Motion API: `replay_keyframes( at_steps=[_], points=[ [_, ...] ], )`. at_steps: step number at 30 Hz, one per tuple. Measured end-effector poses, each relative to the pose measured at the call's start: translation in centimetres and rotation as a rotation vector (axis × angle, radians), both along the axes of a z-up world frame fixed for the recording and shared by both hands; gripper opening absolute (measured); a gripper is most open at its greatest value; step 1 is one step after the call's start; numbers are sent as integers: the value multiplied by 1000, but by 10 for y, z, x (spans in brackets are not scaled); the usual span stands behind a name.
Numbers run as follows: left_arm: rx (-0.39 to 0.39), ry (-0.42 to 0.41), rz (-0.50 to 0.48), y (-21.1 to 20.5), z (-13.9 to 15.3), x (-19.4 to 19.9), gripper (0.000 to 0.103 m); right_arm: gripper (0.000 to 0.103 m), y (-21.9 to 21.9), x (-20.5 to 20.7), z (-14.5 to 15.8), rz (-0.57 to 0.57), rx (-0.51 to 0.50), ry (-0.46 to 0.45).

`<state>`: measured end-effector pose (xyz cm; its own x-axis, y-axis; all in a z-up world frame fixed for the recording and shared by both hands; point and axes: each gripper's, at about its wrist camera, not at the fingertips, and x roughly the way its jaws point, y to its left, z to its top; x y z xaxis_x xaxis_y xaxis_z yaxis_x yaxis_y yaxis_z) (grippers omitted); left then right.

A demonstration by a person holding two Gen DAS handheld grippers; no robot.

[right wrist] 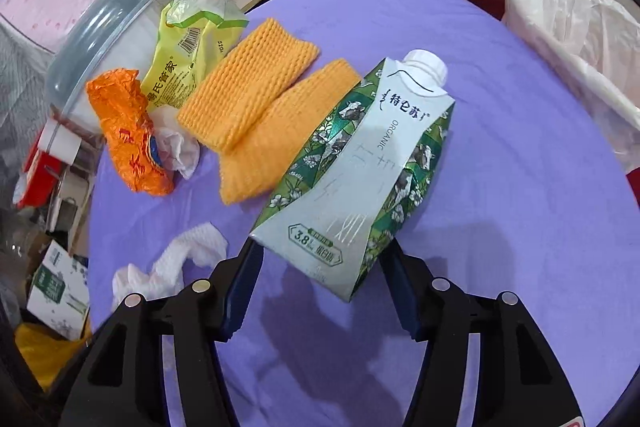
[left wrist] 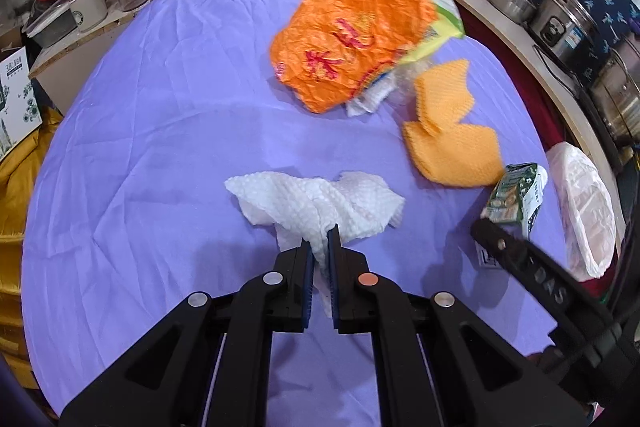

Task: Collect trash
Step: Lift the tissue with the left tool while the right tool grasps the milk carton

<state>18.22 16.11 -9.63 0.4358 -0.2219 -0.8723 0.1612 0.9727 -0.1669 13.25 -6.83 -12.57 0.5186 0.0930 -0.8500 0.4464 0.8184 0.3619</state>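
My left gripper is shut on a crumpled white paper towel that rests on the purple tablecloth. In the right wrist view, a green and white milk carton lies tilted with its base between the jaws of my right gripper. Both pads sit against its sides, and a shadow shows under the base. The same carton and right gripper appear at the right of the left wrist view. The paper towel lies left of the carton.
An orange wrapper, a yellow-green bag and orange foam netting lie farther back on the cloth. A bin lined with a white bag stands at the table's right edge. Kettles, jars and pots crowd the counter behind.
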Motion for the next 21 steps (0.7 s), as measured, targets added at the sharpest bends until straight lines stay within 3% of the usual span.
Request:
replay_keyframes(
  at_steps=[4, 11, 16, 21],
  points=[
    [-3, 1, -32, -14, 2, -13, 6, 50, -20, -30, 1, -6, -24, 14],
    [12, 7, -89, -46, 1, -36, 6, 52, -54, -68, -2, -94, -34, 12],
    [23, 16, -109, -63, 0, -46, 6, 64, -65, -67, 7, -125, -27, -51],
    [45, 8, -115, -73, 2, -51, 6, 64, -72, -60, 1, -114, -4, -40]
  ],
)
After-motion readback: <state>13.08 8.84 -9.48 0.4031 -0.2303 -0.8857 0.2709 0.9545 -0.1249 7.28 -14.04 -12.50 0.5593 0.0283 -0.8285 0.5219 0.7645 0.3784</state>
